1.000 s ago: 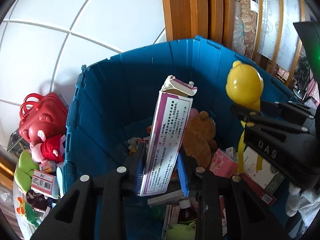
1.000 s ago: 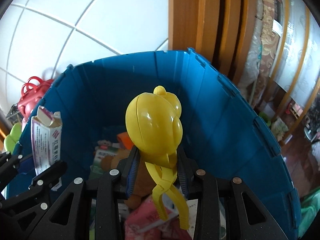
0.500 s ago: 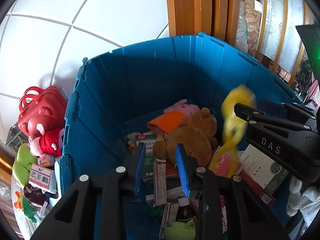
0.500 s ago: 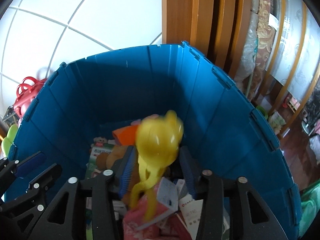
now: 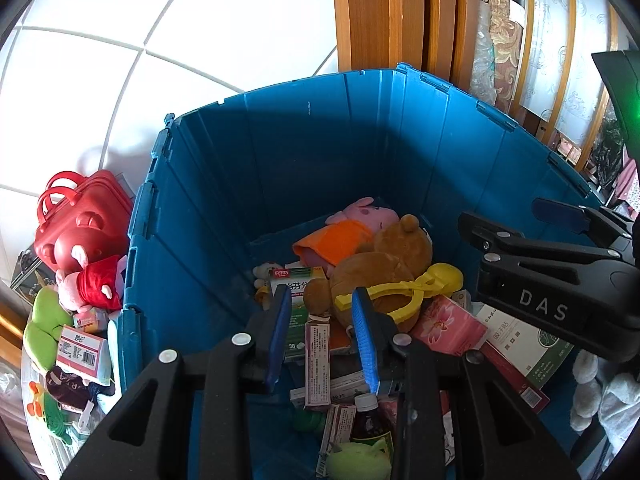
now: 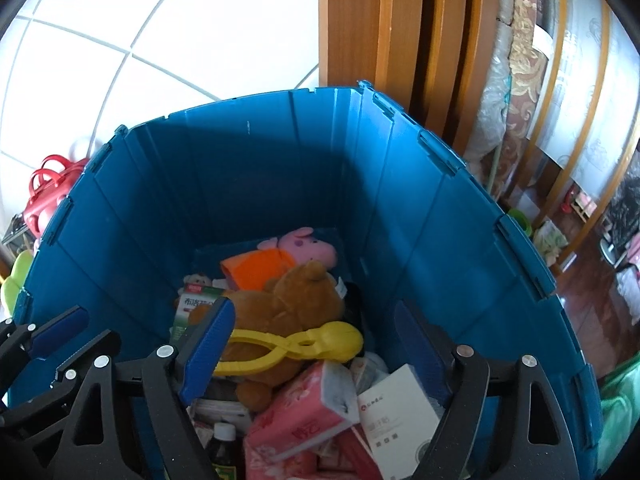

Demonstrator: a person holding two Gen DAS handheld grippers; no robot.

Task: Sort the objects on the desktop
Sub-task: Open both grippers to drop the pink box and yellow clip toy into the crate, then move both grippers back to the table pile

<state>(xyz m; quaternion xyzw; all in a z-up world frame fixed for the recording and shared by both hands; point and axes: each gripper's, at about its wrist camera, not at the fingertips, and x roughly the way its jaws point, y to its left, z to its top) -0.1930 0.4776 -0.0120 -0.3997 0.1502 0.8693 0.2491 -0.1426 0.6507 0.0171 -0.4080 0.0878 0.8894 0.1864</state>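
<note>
Blue bin (image 5: 208, 216), both grippers held above: yellow clip toy (image 6: 296, 346) is laid across brown bear (image 6: 288, 304), long axis nine-to-three, right gripper (image 6: 316, 356) spread empty after opening, left gripper (image 5: 322, 332) narrowly parted, empty.

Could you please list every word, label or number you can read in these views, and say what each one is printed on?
"DAS": on the side of the right gripper, seen in the left wrist view.
"36": on the green and white medicine box in the blue bin.
Chinese print on the white box, the pink tissue pack and the barcoded carton outside the bin: too small to read.
</note>
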